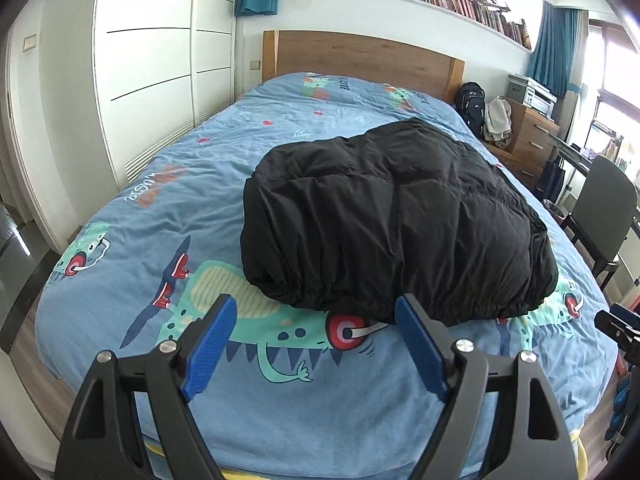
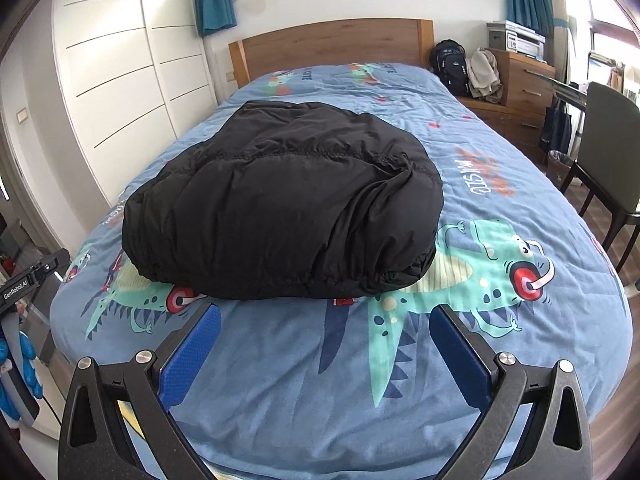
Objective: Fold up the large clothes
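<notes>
One black puffer jacket [image 2: 280, 208], folded into a compact bundle mid-bed on our dinosaur duvet [image 2: 400, 360]; left gripper [image 1: 316, 312] and right gripper [image 2: 326, 324] hover near its hem, spread wide, empty, fold apparently finished.

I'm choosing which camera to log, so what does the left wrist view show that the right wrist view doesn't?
Only the left wrist view shows the right gripper at its right edge.
Only the right wrist view shows the left gripper's body at its left edge, and a wastebasket by the chair.
Both show the black puffy jacket bundled on the blue dinosaur bedspread, the wooden headboard and open grippers.
</notes>
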